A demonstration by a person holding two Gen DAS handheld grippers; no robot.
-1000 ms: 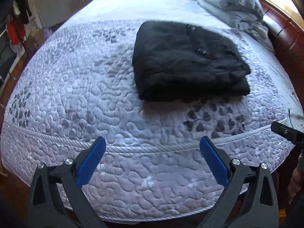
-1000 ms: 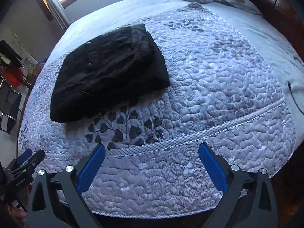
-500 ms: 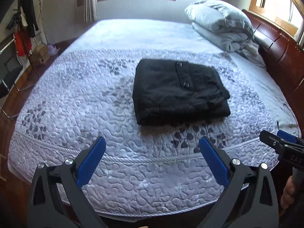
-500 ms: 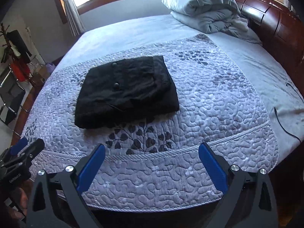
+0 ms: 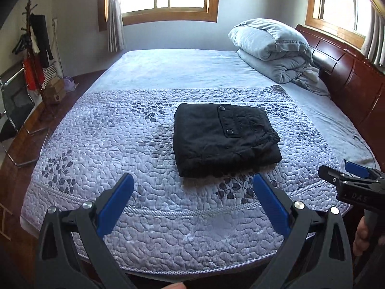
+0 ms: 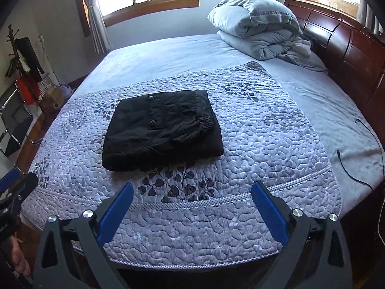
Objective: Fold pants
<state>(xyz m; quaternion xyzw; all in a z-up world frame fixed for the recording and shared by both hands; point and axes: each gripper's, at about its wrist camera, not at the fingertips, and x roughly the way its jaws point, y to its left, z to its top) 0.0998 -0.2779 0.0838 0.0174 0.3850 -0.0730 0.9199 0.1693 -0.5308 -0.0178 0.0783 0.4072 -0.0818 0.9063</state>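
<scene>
Black pants (image 5: 223, 139) lie folded in a compact rectangle on the quilted grey bedspread (image 5: 108, 144), pocket flap with two snaps on top. They also show in the right wrist view (image 6: 163, 130). My left gripper (image 5: 192, 185) is open and empty, held back over the bed's near edge, well short of the pants. My right gripper (image 6: 192, 192) is open and empty, also back over the near edge. The right gripper's tip shows at the right of the left wrist view (image 5: 346, 180); the left gripper's tip shows at the left of the right wrist view (image 6: 16, 190).
A rolled grey duvet (image 5: 274, 48) sits at the head of the bed by the wooden headboard (image 5: 356, 84). A black cable (image 6: 361, 159) lies on the sheet at right. A chair (image 5: 14, 120) and a coat rack (image 5: 33, 43) stand on the floor at left.
Both grippers have pulled back and tilted up from the bed, so the pants look smaller and farther and the windows have come into view. The pants have not moved.
</scene>
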